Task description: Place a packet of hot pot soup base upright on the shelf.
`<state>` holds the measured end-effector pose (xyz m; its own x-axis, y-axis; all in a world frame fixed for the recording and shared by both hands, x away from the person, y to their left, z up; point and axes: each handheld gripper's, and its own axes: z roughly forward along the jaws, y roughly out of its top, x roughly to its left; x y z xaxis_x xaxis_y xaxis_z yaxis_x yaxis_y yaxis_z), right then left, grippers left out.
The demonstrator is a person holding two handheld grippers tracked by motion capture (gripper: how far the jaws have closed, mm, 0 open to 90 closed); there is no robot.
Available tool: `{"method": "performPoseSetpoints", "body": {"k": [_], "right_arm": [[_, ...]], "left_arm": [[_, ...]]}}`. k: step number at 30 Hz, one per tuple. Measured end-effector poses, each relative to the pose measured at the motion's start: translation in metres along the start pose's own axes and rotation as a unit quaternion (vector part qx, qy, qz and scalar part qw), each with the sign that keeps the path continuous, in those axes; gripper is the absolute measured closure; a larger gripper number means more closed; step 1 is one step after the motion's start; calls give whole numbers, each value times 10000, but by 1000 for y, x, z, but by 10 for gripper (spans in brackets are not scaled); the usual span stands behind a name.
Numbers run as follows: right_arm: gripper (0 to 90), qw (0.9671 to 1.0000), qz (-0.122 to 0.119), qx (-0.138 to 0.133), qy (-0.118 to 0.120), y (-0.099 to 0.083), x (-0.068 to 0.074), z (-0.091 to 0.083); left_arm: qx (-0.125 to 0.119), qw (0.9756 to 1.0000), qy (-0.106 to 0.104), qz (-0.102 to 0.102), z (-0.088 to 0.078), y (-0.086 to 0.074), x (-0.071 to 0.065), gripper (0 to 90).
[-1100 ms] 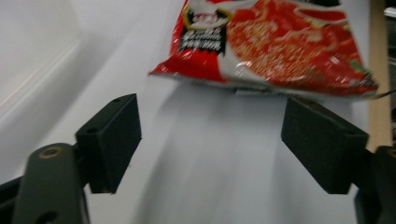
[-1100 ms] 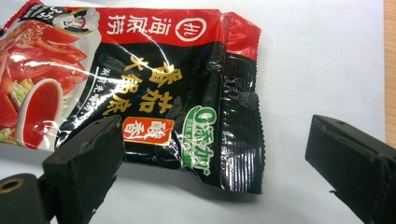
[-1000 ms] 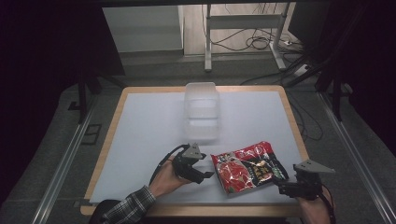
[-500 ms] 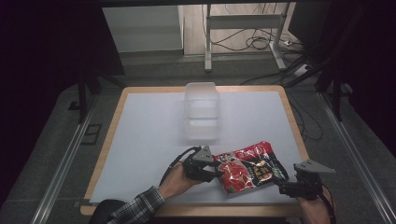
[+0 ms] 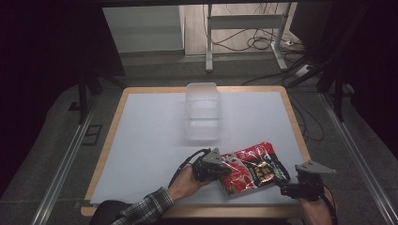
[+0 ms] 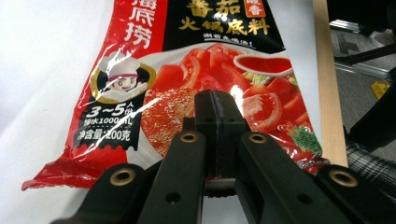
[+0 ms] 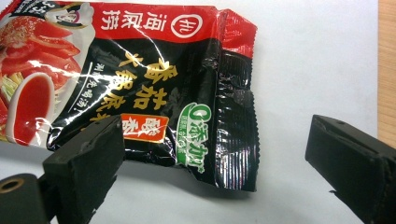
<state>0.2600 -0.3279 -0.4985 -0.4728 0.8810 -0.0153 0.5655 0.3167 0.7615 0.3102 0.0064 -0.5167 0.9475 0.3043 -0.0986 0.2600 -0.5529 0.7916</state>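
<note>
Sauce packet (image 5: 252,168): a red and black foil pouch of tomato hot-pot base, laid flat on the white tabletop (image 5: 150,140) near the front edge, right of centre. Its long axis is set roughly across the tabletop, tilted slightly, with the red end toward the left gripper (image 5: 220,169) and the black crimped end (image 7: 236,116) toward the right gripper (image 5: 287,186).

In the left gripper view, the two black fingers (image 6: 219,121) are seen pressed together at their tips, directly over the tomato print at the near end of the packet. The jaws have just been closing. Whether a fold of foil is pinched between the tips cannot be told from the pictures; no film is seen between them.

In the right gripper view, the fingers (image 7: 84,158) are spread wide and nothing is held. The crimped end of the packet is seen ahead of them, closer to the left finger, and is not touched.

The left gripper is judged the nearer one, being at the packet's end. A clear plastic container (image 5: 203,111) stands farther back at mid-tabletop, well apart from the packet and in line beyond it.
</note>
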Motion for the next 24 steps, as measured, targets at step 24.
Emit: {"method": "performPoseSetpoints", "body": {"k": [24], "right_arm": [[53,9991,-202,208,321,-1,19,-7]], "left_arm": [[270,9988,307,258,-4,-21,-6,900]]}}
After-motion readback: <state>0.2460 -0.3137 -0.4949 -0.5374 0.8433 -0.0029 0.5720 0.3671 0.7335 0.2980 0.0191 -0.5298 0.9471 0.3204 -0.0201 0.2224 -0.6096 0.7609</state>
